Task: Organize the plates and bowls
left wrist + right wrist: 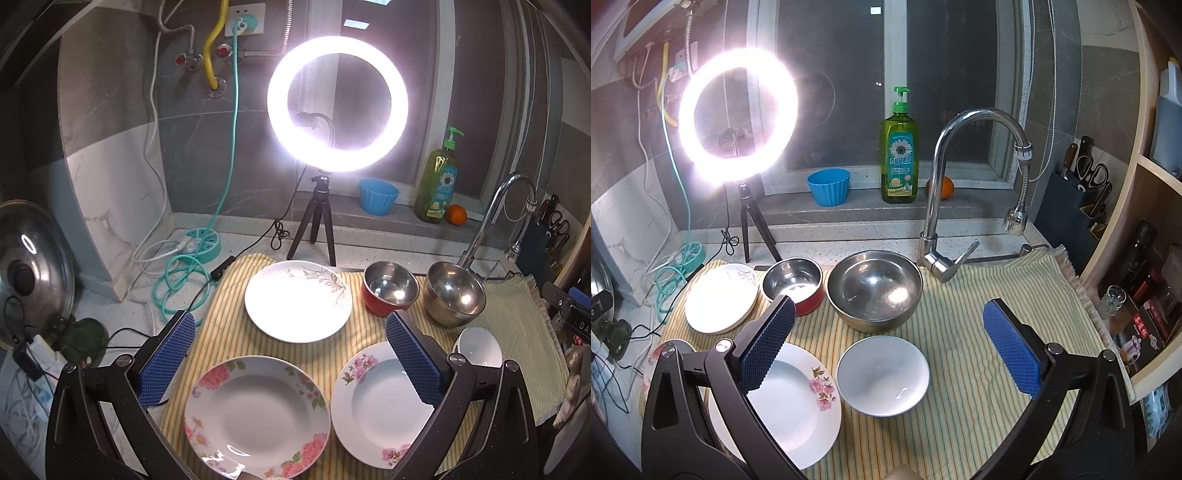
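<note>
Hovering above the striped cloth [979, 332] that covers the table, both tools are empty: the left hand-held gripper [291, 354] has its blue pads spread wide, and the right hand-held gripper [890, 343] is spread just as wide. Taking the large steel bowl [874, 290] as the landmark, the red-sided bowl [794, 285] stands just left of it, the gold-leaf plate [298, 300] further left, and the white bowl [882, 374] directly in front of it. The pink-blossom plate [792, 402] lies left of that white bowl, and the rose-patterned plate [256, 415] further left again. Everything lies singly and flat on the cloth, so sorting has seemingly not begun. The right tool frames the white bowl, probably to nest it among the bowls, while the left sits over the plates, suited to stacking them.
</note>
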A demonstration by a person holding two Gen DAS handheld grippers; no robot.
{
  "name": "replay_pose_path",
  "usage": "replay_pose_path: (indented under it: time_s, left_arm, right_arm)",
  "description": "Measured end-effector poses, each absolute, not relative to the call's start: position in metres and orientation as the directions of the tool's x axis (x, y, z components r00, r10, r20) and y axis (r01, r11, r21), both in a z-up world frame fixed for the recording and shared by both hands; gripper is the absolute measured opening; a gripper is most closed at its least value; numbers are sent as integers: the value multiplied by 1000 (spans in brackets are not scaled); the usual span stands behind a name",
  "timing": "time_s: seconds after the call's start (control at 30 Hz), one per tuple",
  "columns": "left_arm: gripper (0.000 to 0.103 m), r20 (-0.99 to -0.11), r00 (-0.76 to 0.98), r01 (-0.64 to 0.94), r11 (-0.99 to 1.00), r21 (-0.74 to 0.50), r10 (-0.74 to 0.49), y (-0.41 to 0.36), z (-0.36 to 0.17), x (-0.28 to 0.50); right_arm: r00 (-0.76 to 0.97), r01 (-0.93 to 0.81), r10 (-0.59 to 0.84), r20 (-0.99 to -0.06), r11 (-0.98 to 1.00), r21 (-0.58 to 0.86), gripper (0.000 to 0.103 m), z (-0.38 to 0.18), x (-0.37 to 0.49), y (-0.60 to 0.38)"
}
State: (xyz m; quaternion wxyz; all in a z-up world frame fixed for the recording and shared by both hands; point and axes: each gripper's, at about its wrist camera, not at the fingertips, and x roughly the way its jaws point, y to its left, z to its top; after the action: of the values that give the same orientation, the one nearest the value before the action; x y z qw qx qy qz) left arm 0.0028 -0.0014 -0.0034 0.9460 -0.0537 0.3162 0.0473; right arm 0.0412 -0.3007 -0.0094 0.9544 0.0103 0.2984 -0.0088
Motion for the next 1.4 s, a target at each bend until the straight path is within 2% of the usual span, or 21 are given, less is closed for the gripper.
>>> replay_pose_path:
  time_s: [1.4]
  left_arm:
    - [102,-612,790,-112,991,-79,41,-5,-6,6]
  right_arm:
    - [820,24,-16,-572,1000,6,103,-15,45,-295]
